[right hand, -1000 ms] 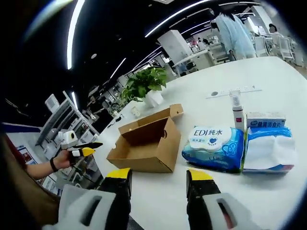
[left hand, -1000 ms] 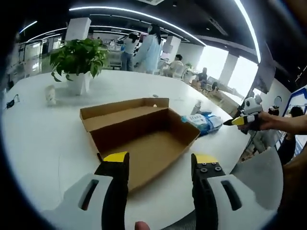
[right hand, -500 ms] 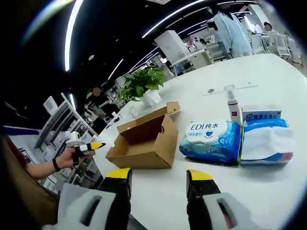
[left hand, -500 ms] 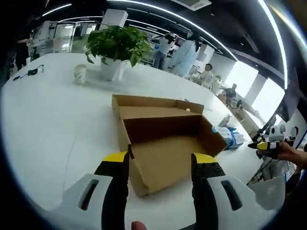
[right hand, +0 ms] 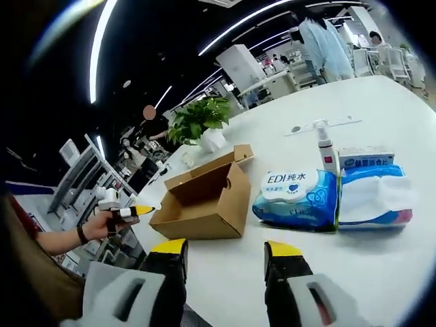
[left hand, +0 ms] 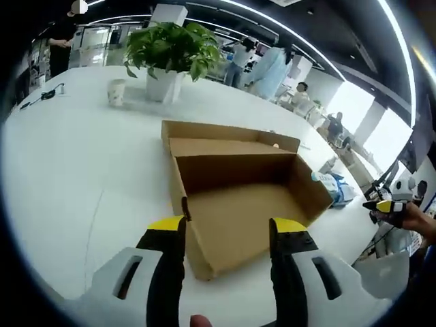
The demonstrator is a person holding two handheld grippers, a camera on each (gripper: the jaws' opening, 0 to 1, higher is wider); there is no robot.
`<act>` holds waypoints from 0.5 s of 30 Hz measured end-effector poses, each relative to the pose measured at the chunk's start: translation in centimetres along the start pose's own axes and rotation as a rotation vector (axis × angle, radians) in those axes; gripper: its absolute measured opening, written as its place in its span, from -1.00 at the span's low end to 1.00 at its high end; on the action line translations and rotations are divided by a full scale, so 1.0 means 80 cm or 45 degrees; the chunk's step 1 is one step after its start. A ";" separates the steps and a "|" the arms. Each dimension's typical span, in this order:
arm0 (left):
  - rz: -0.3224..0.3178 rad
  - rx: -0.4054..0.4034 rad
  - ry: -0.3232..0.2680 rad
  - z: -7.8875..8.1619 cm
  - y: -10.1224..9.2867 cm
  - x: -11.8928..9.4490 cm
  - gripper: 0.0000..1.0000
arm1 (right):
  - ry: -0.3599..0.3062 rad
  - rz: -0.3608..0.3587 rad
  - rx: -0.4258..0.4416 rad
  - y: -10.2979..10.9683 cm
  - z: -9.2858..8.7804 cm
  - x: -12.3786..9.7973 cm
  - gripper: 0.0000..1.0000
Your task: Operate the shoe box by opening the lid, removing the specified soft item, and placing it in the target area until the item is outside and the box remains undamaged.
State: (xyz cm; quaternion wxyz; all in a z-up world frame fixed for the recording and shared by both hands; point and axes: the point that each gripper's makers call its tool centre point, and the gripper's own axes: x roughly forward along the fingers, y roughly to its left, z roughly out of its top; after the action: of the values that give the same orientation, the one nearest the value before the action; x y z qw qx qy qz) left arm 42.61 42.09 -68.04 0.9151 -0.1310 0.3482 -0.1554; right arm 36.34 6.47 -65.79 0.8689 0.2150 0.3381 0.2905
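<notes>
A brown cardboard shoe box (left hand: 238, 197) lies open on the white table (left hand: 75, 170), its lid folded back and its inside bare. My left gripper (left hand: 223, 235) hovers open just in front of the box's near corner, holding nothing. In the right gripper view the same box (right hand: 201, 204) sits left of a blue pack of wet wipes (right hand: 296, 197) and a blue soft tissue pack (right hand: 375, 197). My right gripper (right hand: 225, 255) stands open above the table, short of the wipes. The left gripper (right hand: 126, 212) appears at the far left, held in a hand. The right gripper (left hand: 388, 206) appears at the right edge.
A potted green plant (left hand: 170, 54) and a paper cup (left hand: 117, 92) stand at the table's far side. A small spray bottle (right hand: 325, 150) and a white box (right hand: 366, 158) stand behind the wipes. People move about in the office behind.
The left gripper view has shifted slightly closer over the box. The right gripper view has drifted a little; the packs sit marginally lower and further left. Both grippers stay open.
</notes>
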 end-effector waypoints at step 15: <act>0.062 0.005 0.104 -0.022 0.015 0.015 -0.15 | -0.002 -0.014 0.008 0.000 -0.001 -0.003 -0.18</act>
State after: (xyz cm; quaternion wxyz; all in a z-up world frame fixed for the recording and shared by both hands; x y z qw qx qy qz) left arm 42.49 42.50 -70.44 0.9040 -0.1141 0.3880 -0.1389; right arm 36.11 6.36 -65.74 0.8701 0.2160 0.3396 0.2847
